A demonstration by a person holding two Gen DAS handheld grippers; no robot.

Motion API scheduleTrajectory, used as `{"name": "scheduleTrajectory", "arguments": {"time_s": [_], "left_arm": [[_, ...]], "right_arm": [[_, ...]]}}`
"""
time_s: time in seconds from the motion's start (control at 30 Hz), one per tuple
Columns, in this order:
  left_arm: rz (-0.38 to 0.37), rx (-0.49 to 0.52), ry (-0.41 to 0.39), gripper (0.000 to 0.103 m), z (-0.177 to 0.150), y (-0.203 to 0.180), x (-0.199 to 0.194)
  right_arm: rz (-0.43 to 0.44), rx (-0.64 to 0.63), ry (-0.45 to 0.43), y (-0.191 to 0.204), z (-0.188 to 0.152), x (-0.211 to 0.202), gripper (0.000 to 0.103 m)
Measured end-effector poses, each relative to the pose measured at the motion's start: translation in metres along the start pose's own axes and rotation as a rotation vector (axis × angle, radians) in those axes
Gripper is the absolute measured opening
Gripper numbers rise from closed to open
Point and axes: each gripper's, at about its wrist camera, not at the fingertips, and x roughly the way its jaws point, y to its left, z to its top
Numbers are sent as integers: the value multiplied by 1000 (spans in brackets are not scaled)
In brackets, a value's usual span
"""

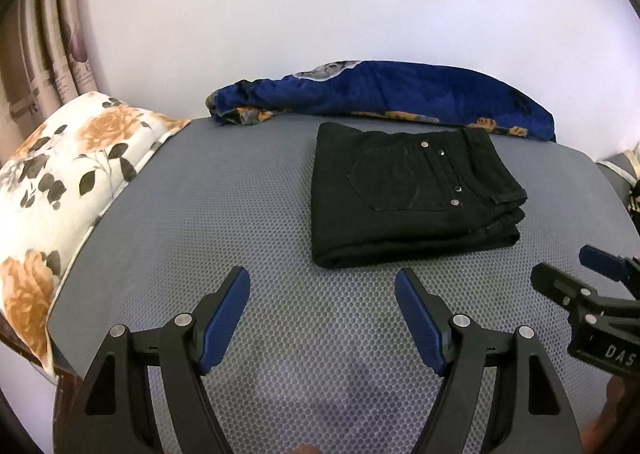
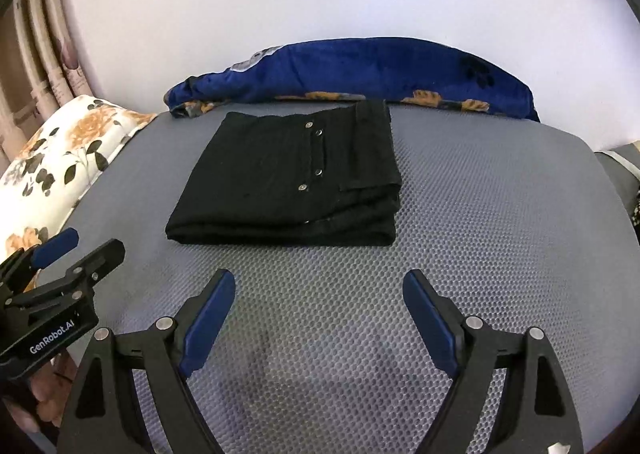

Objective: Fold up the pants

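Item 1: black pants, lying folded into a compact rectangle of several layers on the grey honeycomb-textured mat, waistband edge to the right, back pocket and 4 metal rivets facing up. We are judging the fold finished, edges stacked squarely.

Item 2: left claw and right claw, both gaping wide and gripping nothing; we are keeping them near the bundle's front edge, apart from the cloth.

Item 3: blue blanket bunching behind; floral pillow sitting at left.
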Motion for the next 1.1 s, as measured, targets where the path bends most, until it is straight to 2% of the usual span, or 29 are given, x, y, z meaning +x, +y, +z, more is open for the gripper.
{"name": "scheduleTrajectory", "arguments": {"time_s": [1.1], "left_arm": [[3, 6, 26, 75, -5, -3, 8]], "right_arm": [[-10, 5, 23, 2, -5, 9, 86]]}}
